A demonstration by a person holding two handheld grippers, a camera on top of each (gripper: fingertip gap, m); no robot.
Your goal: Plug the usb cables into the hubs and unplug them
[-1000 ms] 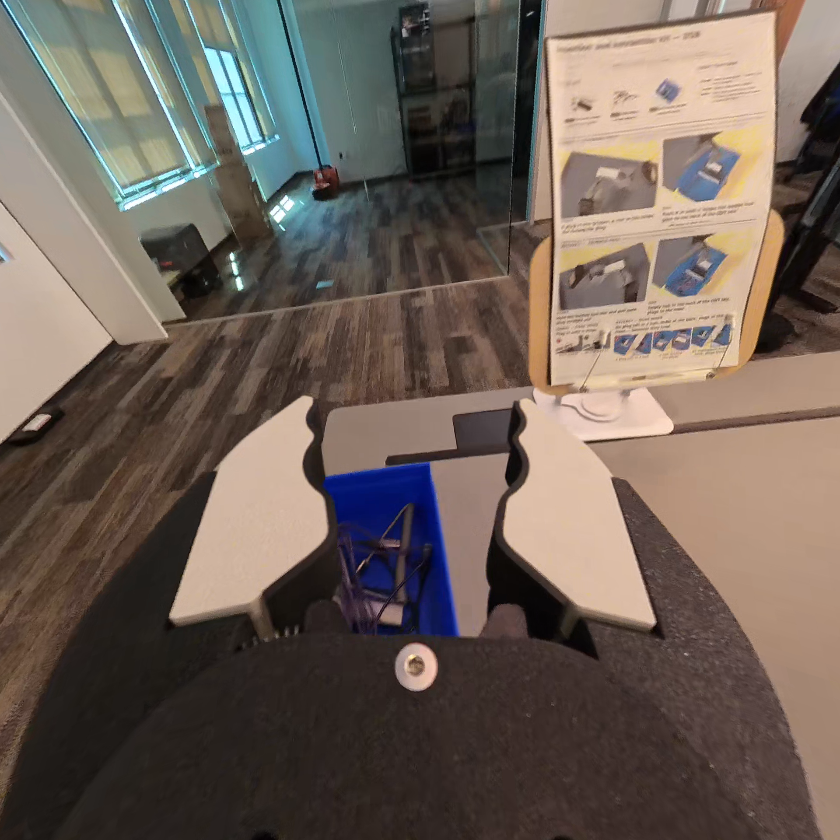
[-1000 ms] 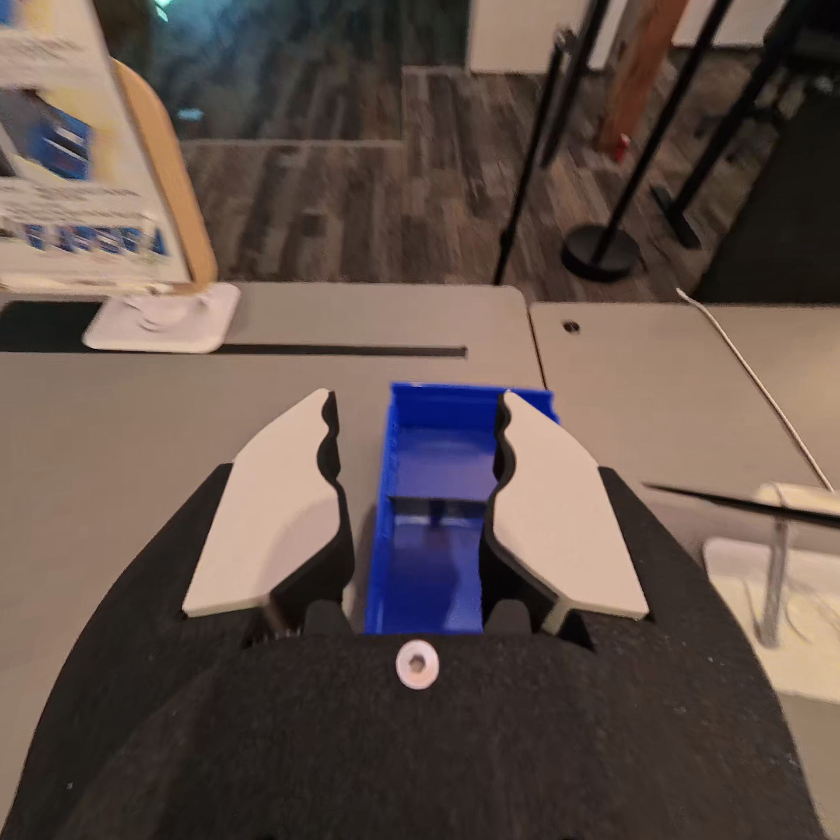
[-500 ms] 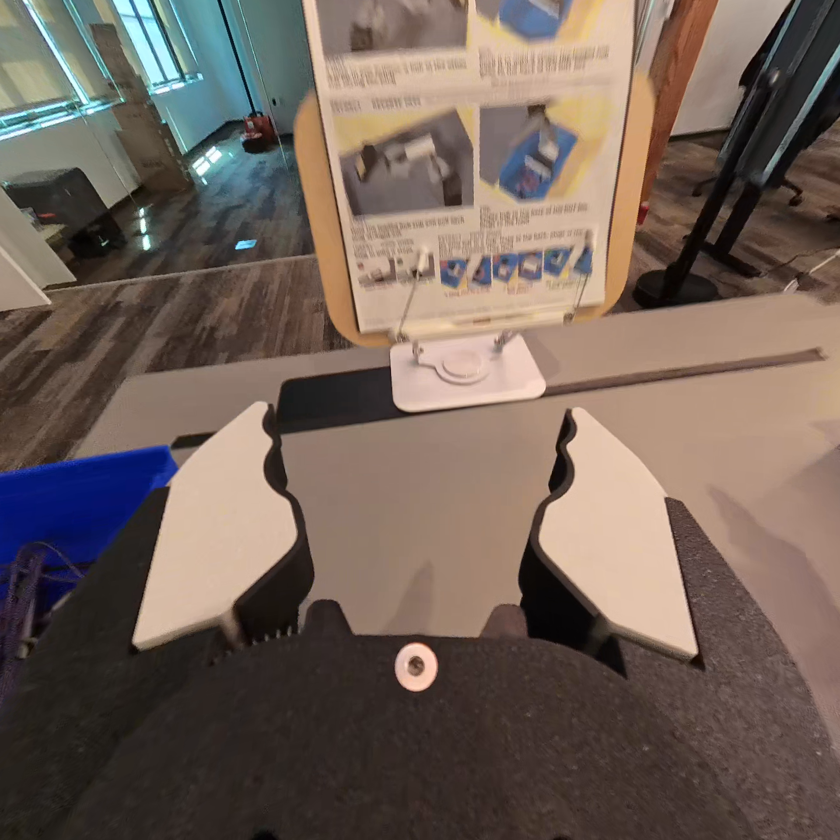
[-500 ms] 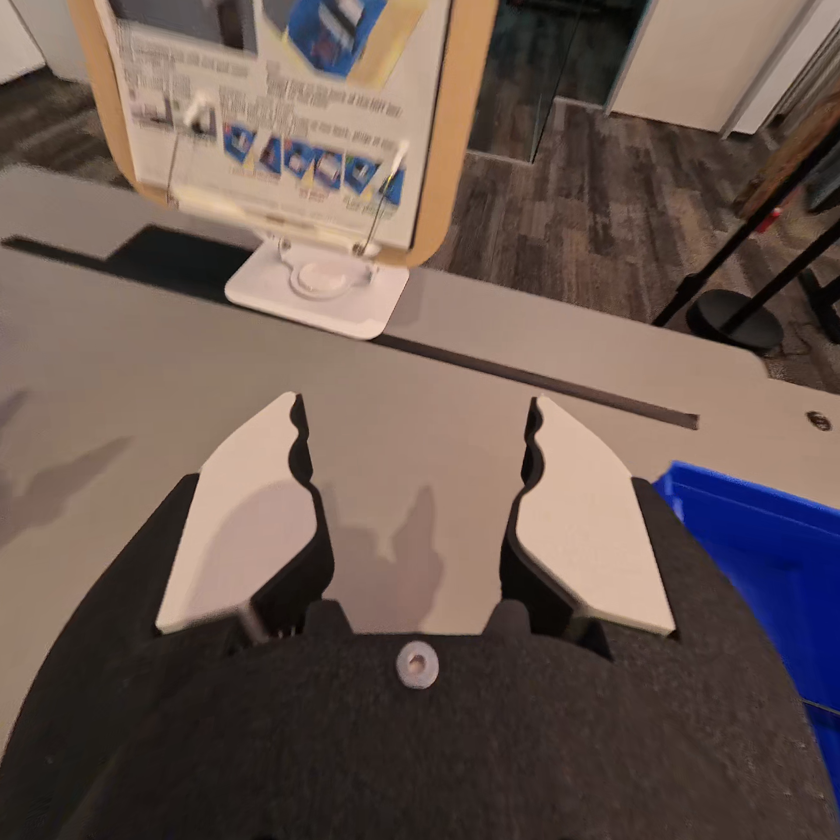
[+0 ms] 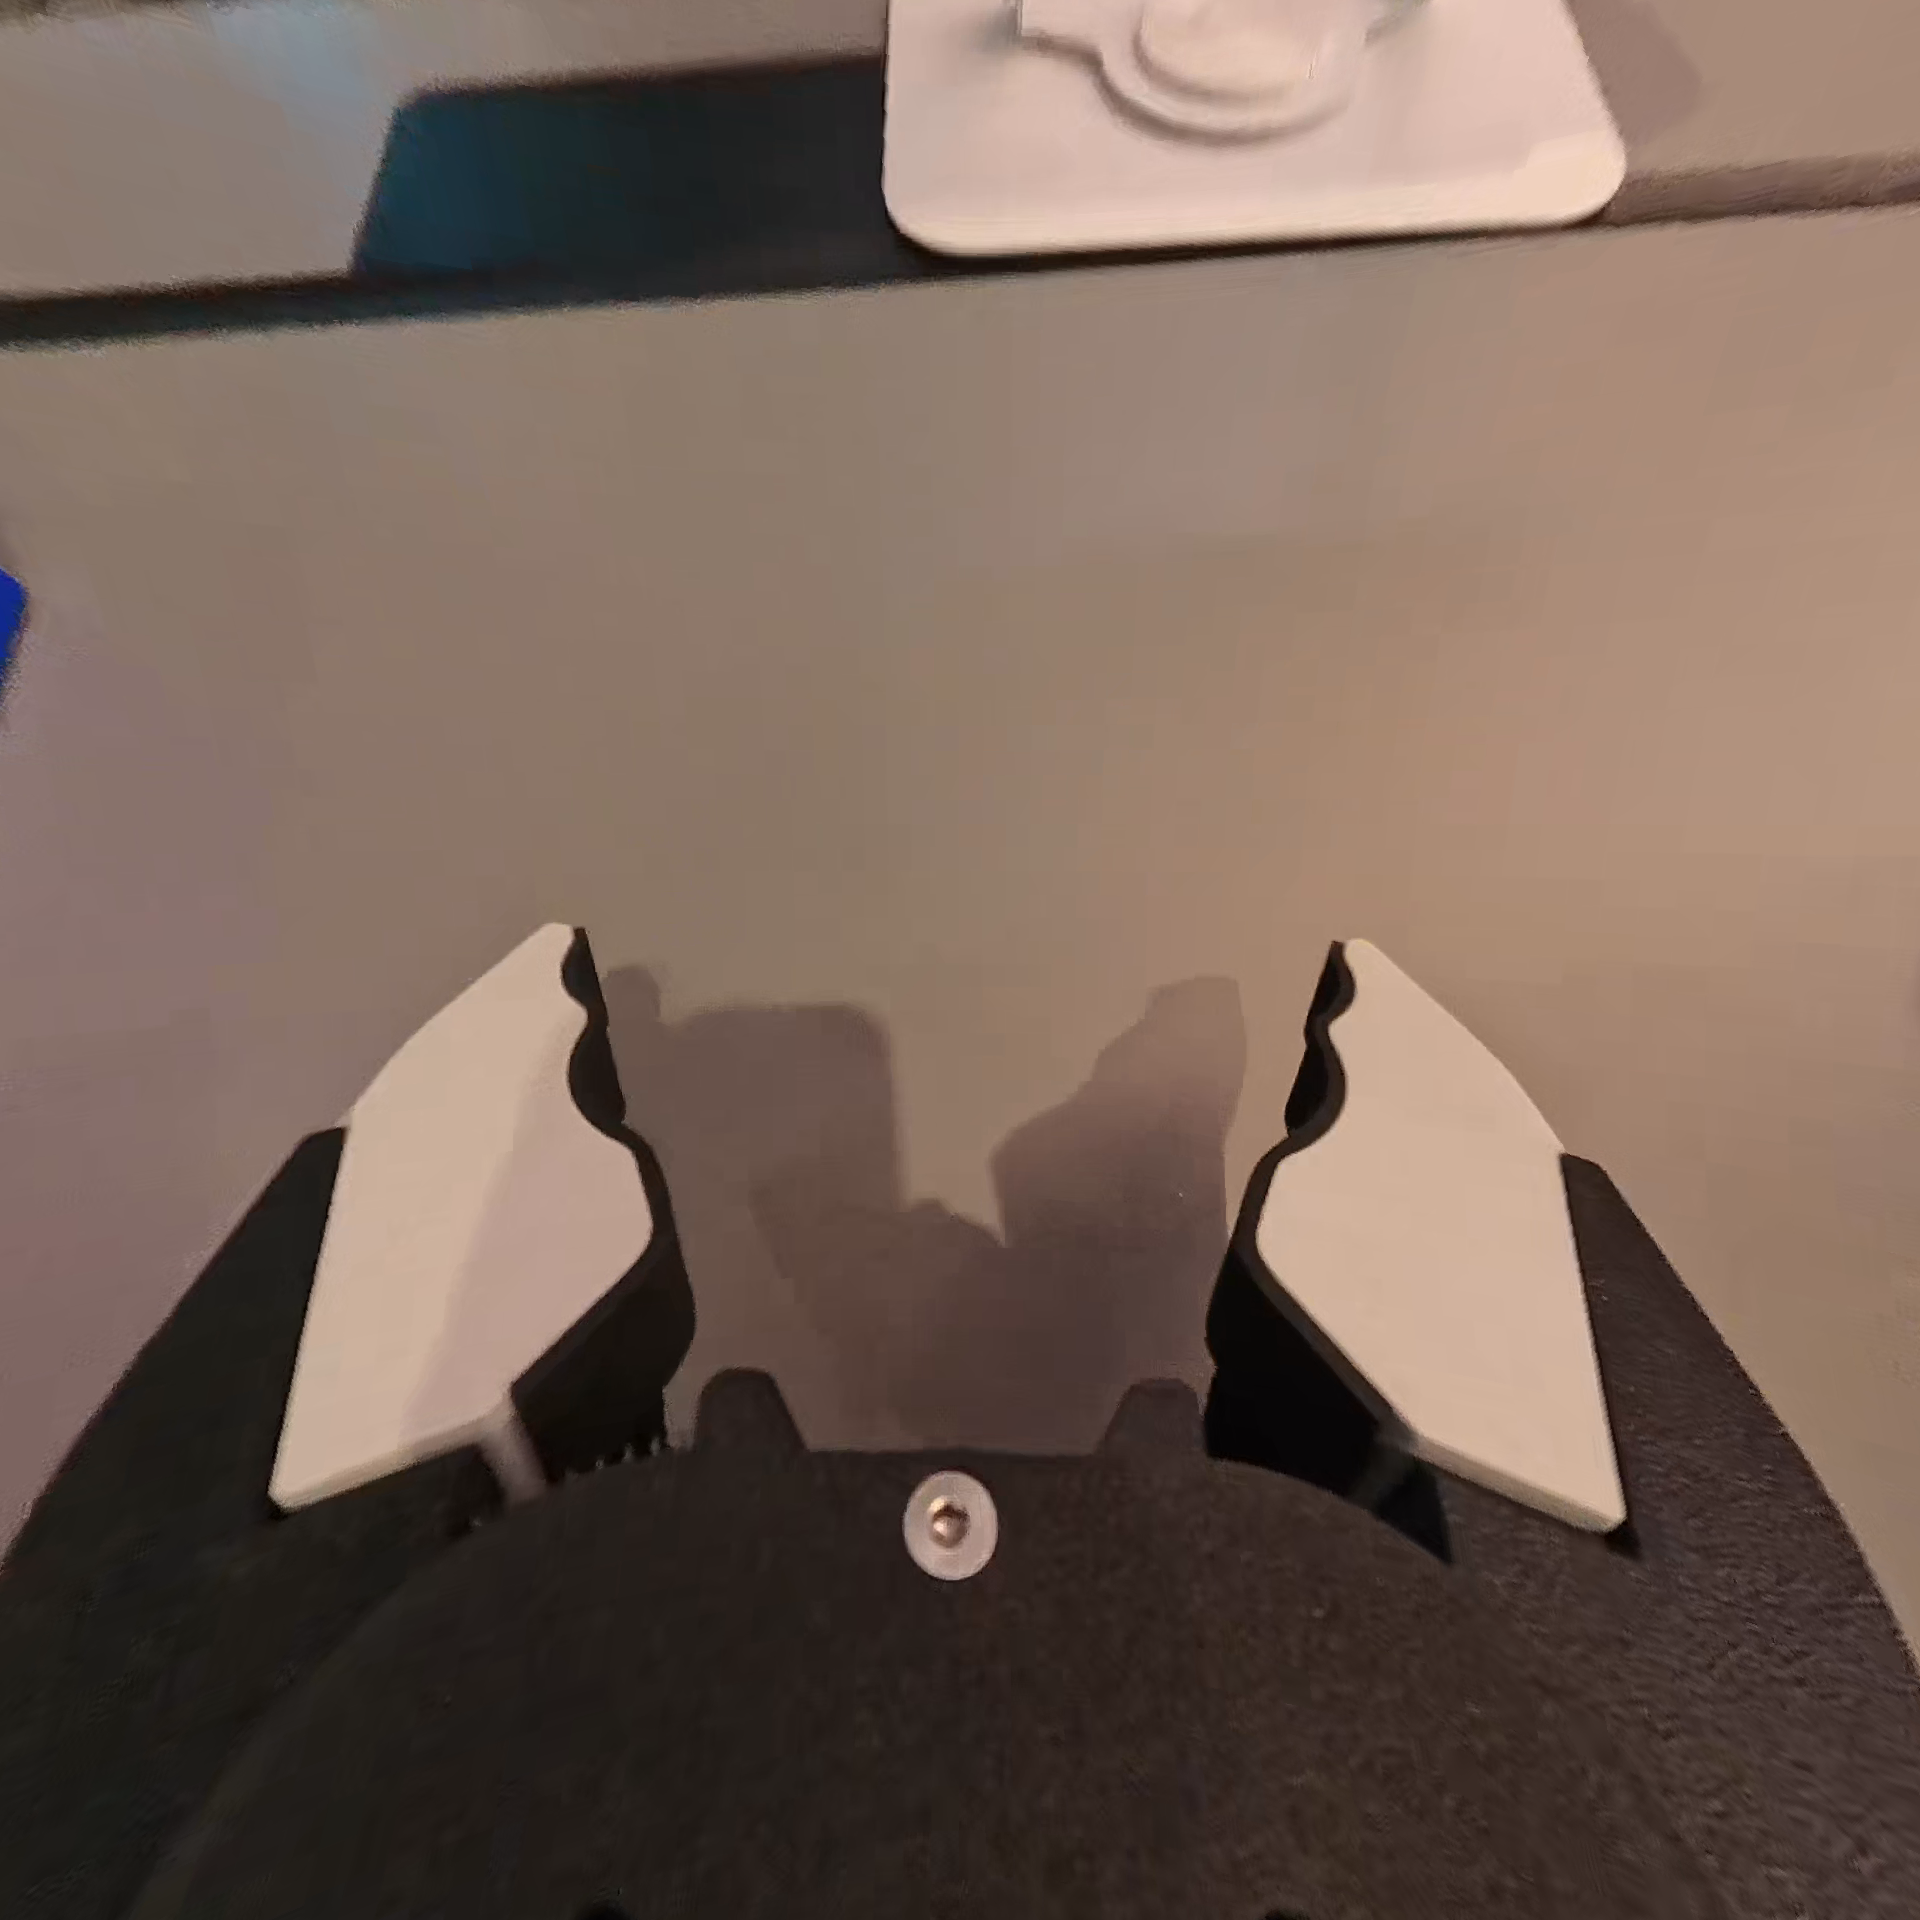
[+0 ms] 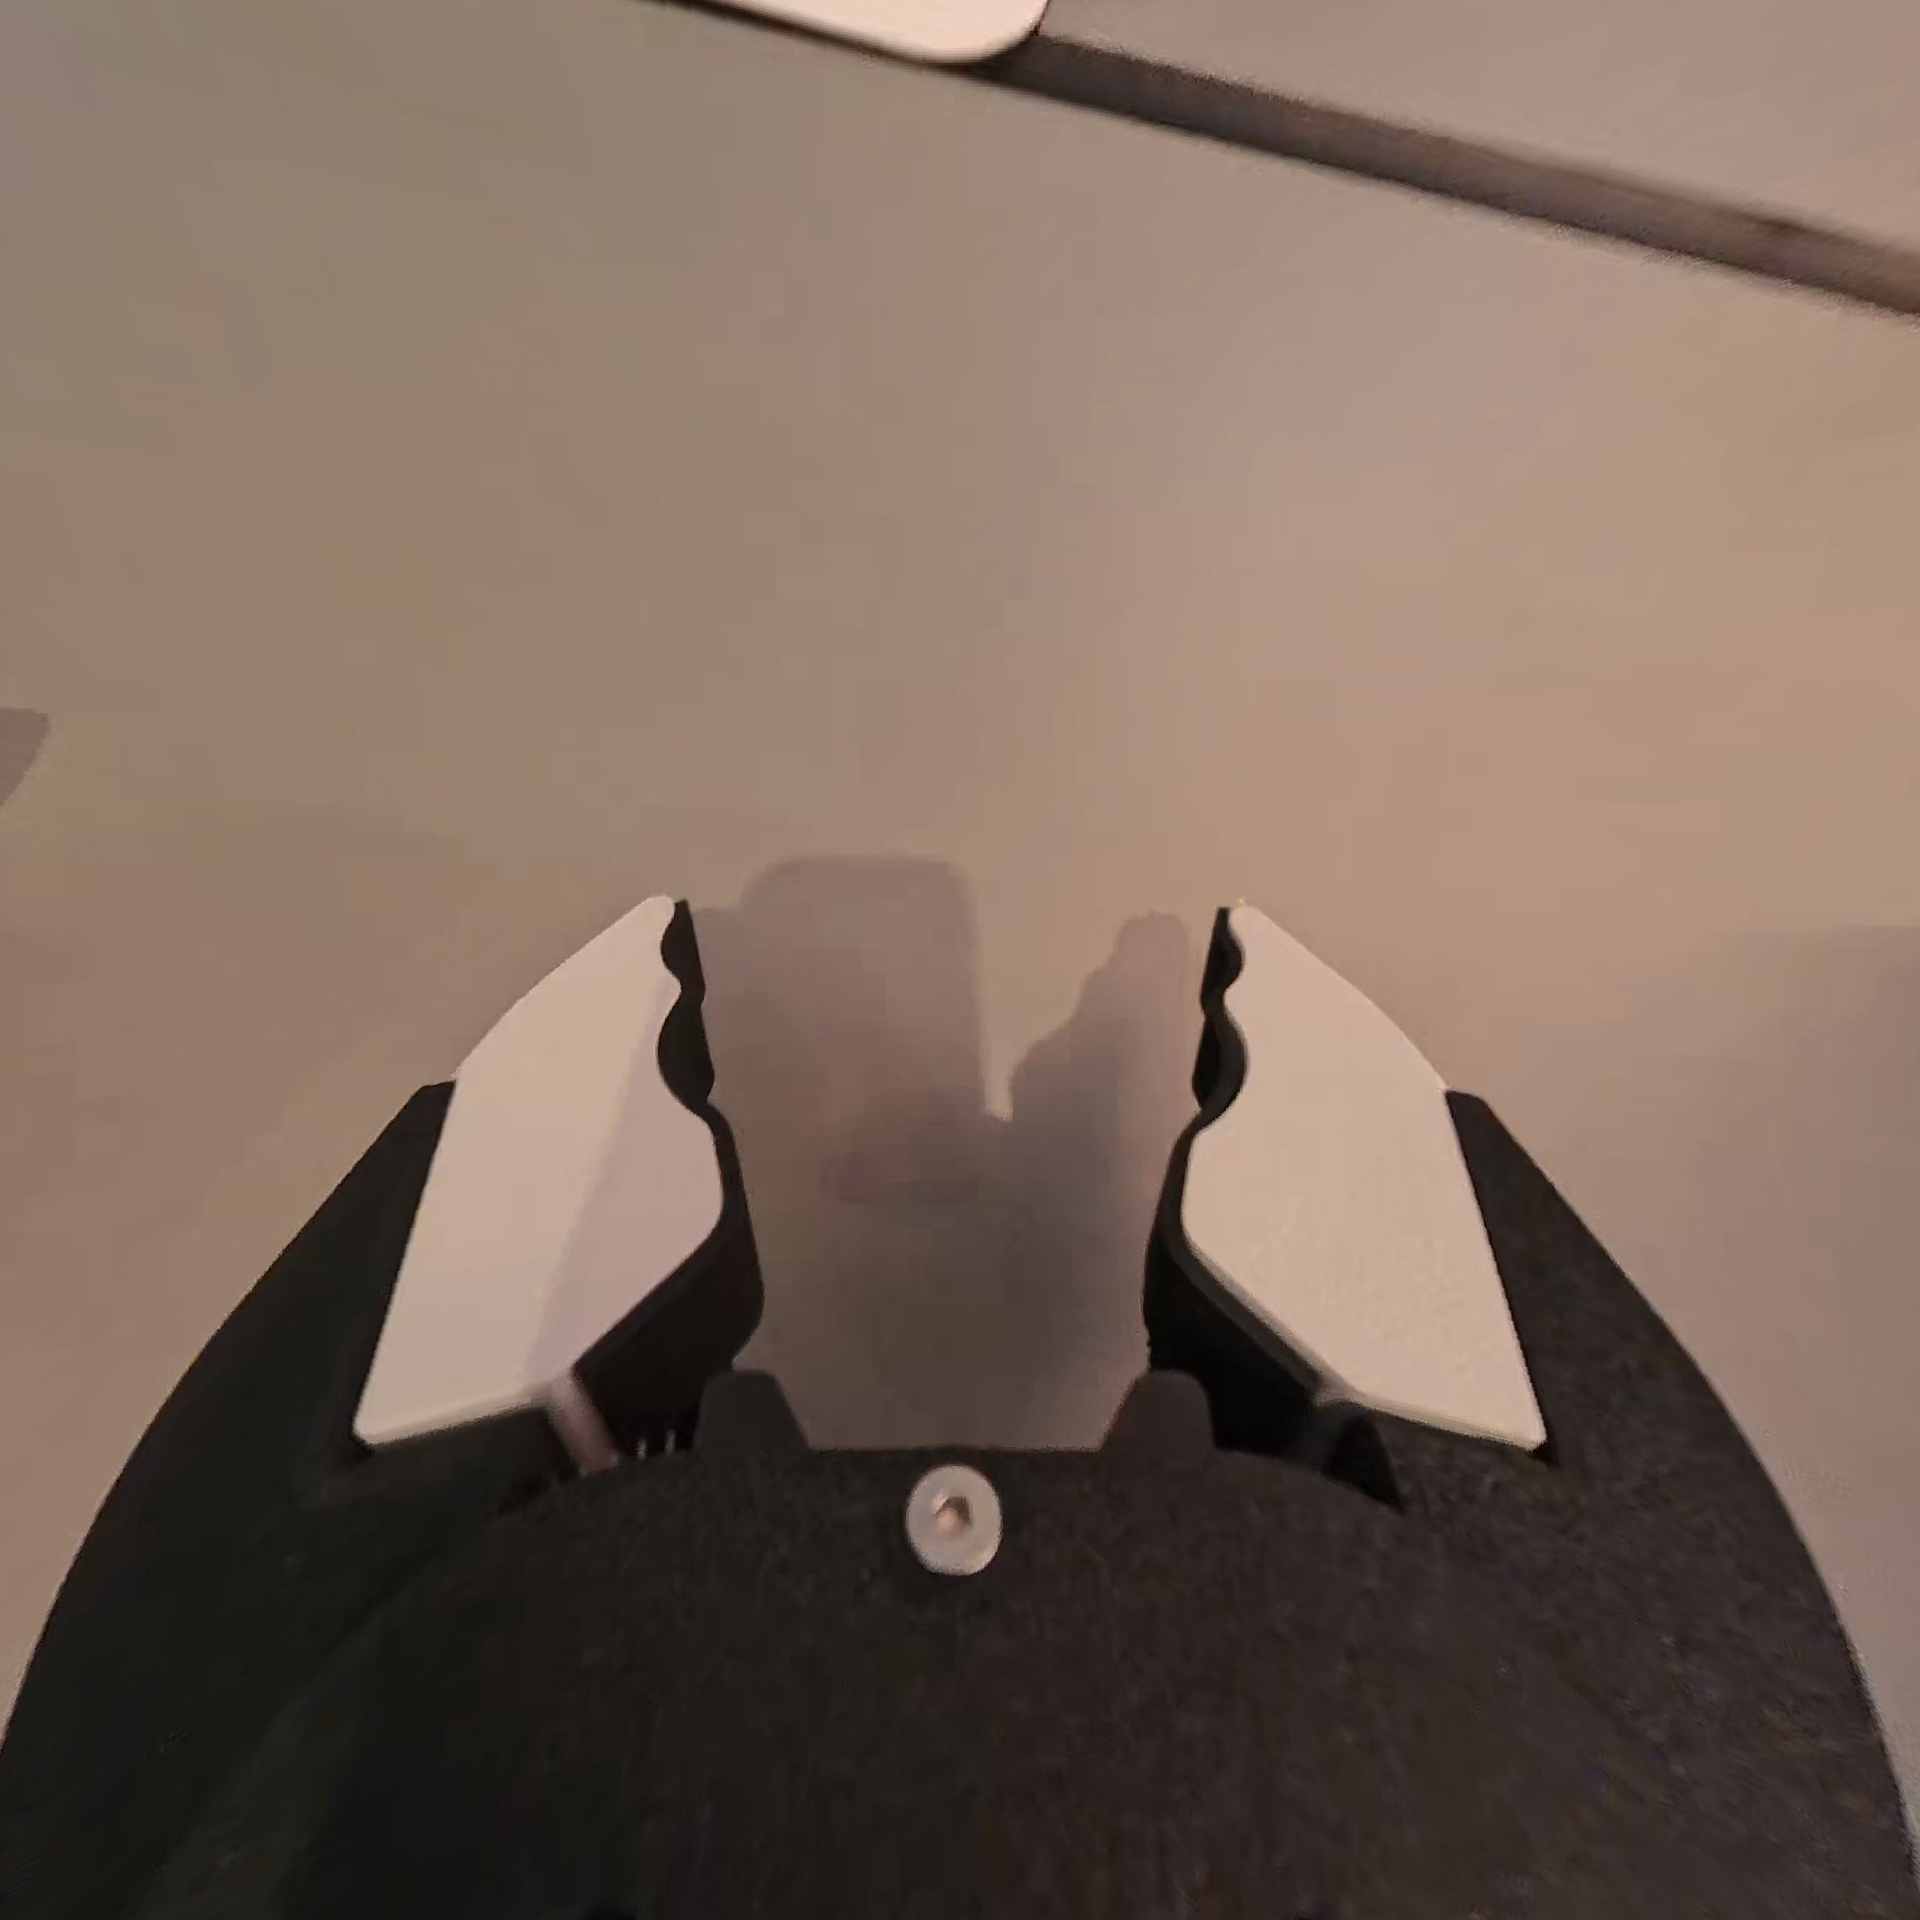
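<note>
Left wrist view: left claw [image 5: 956, 951] wide open, empty, above grey counter [image 5: 935, 623]; right claw [image 6: 951, 914] likewise open, empty.

right gripper [image 6: 951, 920] is pointing down at the grey table [image 6: 727, 520] — fingers spread wide, nothing between them. Dark slot [image 6: 1455, 166] is running across the top, white base corner [image 6: 935, 21] is showing at the edge.

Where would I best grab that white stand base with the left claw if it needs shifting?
Probably its raised round hub, from above: the white stand base lies flat and thin on the table, so its edges offer little to pinch. The left claw is open.
</note>
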